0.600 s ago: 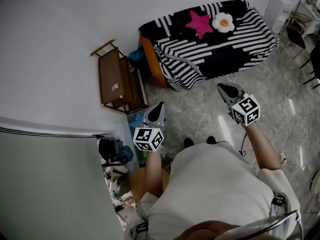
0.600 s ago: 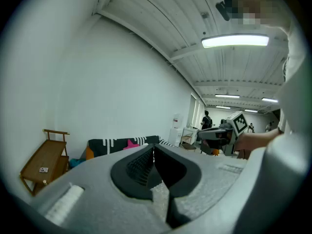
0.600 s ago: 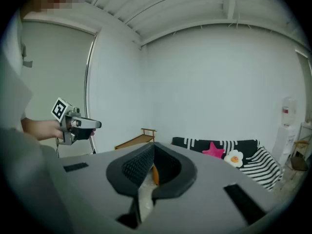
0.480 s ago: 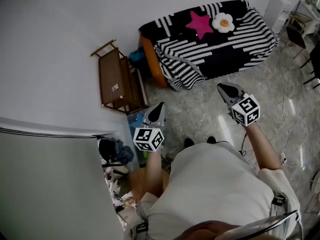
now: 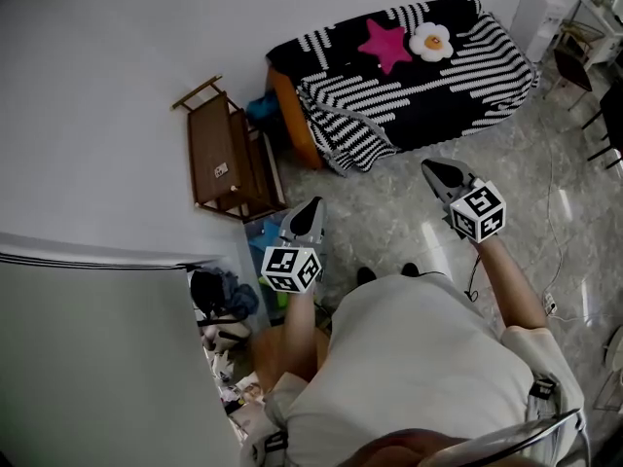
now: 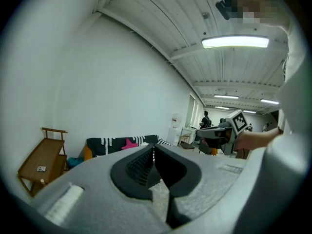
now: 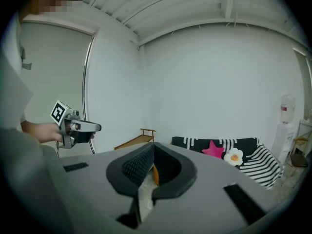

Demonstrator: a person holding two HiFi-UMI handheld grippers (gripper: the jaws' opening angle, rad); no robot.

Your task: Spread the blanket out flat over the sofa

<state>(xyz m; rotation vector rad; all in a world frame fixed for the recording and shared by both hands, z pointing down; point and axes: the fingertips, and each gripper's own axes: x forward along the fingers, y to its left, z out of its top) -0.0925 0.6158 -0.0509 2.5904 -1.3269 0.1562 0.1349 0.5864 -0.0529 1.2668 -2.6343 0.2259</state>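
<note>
Left gripper and right gripper both pressed together, empty; blanket drapes sofa ahead; only the left gripper view shows a distant person beyond the right gripper.

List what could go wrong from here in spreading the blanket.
1. The star cushion and flower cushion lie on the blanket; tugging it may drag them off.
2. Its corner hangs bunched down to the floor, so it could get stepped on.
3. A cable runs across the floor on the way to the sofa: a likely trip hazard.
</note>
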